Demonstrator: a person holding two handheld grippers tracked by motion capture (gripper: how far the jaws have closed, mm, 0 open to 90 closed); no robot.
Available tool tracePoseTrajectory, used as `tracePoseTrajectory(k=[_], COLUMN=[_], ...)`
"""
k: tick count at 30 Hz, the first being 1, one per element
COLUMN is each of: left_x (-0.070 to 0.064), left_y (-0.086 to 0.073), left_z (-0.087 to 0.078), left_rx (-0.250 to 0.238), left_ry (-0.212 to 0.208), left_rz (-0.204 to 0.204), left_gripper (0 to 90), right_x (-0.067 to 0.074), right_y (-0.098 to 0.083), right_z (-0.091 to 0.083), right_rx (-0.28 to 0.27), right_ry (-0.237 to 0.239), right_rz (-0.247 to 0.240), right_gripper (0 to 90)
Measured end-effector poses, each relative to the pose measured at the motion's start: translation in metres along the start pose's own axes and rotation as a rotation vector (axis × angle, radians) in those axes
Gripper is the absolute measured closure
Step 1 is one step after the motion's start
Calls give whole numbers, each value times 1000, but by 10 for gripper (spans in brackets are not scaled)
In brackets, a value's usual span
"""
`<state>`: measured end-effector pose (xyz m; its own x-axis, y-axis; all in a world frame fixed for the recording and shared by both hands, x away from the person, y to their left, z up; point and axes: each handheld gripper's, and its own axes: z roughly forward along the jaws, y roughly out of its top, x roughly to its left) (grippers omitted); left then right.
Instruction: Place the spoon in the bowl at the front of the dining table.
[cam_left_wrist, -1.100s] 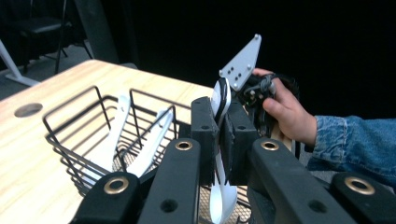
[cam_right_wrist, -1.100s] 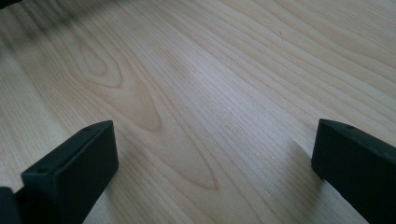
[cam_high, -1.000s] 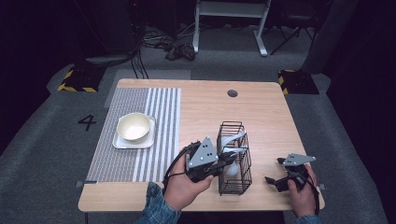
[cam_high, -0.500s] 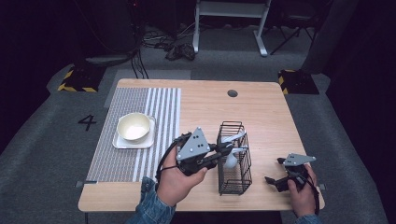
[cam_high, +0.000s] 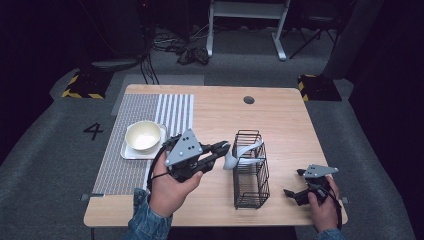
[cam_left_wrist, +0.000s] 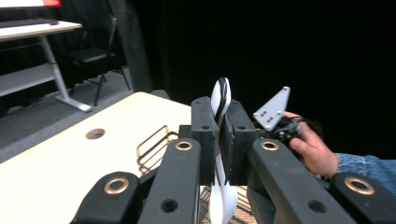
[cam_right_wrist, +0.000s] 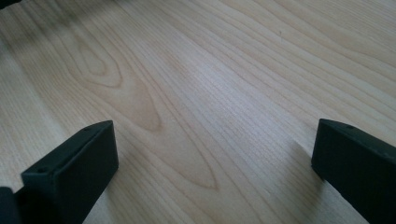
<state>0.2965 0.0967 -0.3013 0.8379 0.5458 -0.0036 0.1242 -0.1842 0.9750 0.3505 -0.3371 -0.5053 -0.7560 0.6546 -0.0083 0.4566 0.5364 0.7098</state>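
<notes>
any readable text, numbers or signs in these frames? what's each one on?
"4" — dark numeral on the grey carpet floor, left of the light wooden table.
Yellow-and-black hazard stripes, no words, on the black floor blocks beyond the table's corners.
Nothing else is readable, on table or either hand-held gripper.

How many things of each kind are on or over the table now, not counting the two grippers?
Bowl: 1
Square plate under the bowl: 1
Striped placemat: 1
Black wire basket: 1
White spoons: 2, one clamped in the left gripper, one lying in the basket
Total: 6
</notes>
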Motion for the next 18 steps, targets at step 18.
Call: tracePoseTrajectory(k=[18], left_x=[38], left_y=[-8], left_z=[-41], left_rx=[-8], left_ry=[174], left_rz=[-21], left_gripper=[849], right_x=[0], right_y=[0], right_z=[0], right_rx=[1], right_ry=[1], right_rz=[0], right_gripper=[5])
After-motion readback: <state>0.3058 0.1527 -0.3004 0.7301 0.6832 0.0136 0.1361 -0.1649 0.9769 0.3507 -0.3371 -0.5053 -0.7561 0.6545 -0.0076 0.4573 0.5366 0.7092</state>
